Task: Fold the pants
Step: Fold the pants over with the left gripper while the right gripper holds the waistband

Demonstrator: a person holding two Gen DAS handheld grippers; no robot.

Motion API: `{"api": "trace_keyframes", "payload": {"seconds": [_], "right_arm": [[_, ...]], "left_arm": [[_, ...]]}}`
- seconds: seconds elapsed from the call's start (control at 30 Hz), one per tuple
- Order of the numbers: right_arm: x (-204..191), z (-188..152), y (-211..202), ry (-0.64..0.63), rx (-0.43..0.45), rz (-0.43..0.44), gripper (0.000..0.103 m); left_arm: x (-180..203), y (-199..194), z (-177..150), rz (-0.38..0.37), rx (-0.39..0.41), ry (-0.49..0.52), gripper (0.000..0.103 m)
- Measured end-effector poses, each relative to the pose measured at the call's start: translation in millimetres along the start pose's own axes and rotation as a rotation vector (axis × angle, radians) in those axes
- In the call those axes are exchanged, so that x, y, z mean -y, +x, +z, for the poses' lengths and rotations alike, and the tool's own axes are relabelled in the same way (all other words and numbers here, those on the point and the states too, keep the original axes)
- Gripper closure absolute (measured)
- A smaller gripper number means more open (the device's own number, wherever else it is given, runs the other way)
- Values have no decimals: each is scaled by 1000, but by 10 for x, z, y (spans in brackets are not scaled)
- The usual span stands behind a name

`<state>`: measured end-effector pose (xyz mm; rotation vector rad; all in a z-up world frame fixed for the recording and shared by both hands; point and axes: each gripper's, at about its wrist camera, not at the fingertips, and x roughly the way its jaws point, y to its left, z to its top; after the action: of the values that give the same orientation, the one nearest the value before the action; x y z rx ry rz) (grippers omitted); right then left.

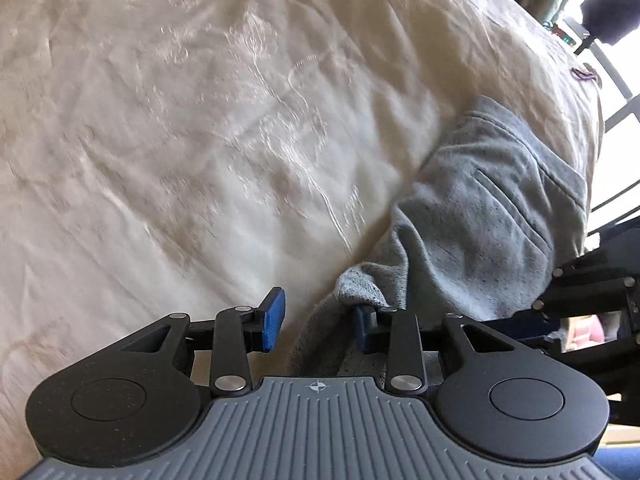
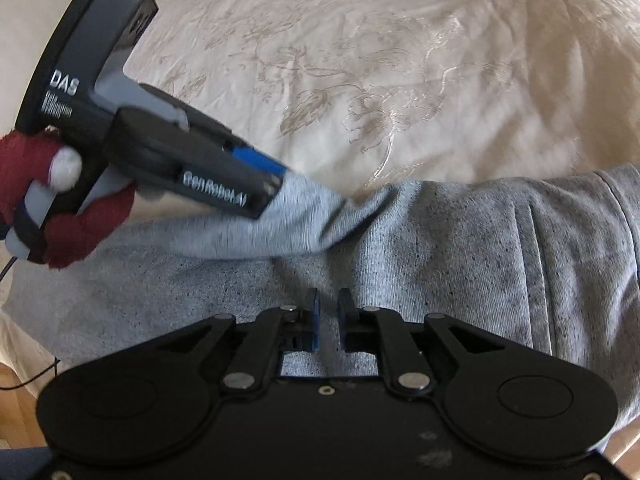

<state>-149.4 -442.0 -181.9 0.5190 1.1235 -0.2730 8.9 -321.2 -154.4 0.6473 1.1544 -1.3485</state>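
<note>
Here's the bed (image 1: 200, 140), covered in a cream spread with a shiny embroidered flower pattern, and the grey pants (image 1: 480, 220) lie across it near the edge. In the left wrist view they fill the lower right, a slanted pocket seam showing, with a cuff or hem end bunched up right at the tool.

The left gripper (image 1: 320, 324) points steeply down at the bed. Its blue-padded fingers (image 1: 274, 320) stand partly apart, a clear gap between them. The left pad is bare over the cream spread; the right pad is half buried under the grey fabric edge. Cloth drapes into the gap, but the pads do not press on it.

Over to the right wrist view: the pants (image 2: 460, 260) stretch across the middle of the picture, one grey layer folded over another. The left gripper (image 2: 276, 184) comes in from the upper left, its tips sunk into a raised fold of grey fabric, held by a hand (image 2: 80, 224) in a dark red fuzzy glove.

The right gripper (image 2: 328, 320) hangs directly above the pants, and its fingers (image 2: 314, 320) are nearly together, only a thin slot between the pads. Grey cloth shows through that slot from below; whether any of it is pinched I cannot tell.

Beyond the bed's far corner, a bright window (image 1: 616, 92) and dark curtain.
</note>
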Motion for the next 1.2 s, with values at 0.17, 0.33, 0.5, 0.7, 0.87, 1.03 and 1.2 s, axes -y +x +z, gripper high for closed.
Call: {"api": "trace_keyframes", "payload": {"seconds": [0.17, 0.33, 0.5, 0.7, 0.87, 1.03, 1.2], "right_arm": [[-2, -22, 37, 25, 8, 3, 90], [-29, -21, 50, 20, 16, -7, 86], [21, -21, -31, 42, 64, -27, 79], [227, -40, -59, 74, 91, -120, 71], [489, -223, 44, 96, 40, -201, 90], [541, -313, 57, 68, 33, -225, 94], [516, -307, 105, 53, 29, -244, 95]], "left_arm": [[-79, 57, 102, 18, -11, 16, 70], [-102, 217, 149, 29, -41, 38, 70], [-279, 161, 125, 0, -3, -75, 70], [-476, 88, 46, -45, 40, -200, 69], [-535, 77, 40, -58, 37, -192, 69], [-573, 148, 140, -68, -3, -125, 68], [-556, 149, 227, 0, -37, 14, 67]]}}
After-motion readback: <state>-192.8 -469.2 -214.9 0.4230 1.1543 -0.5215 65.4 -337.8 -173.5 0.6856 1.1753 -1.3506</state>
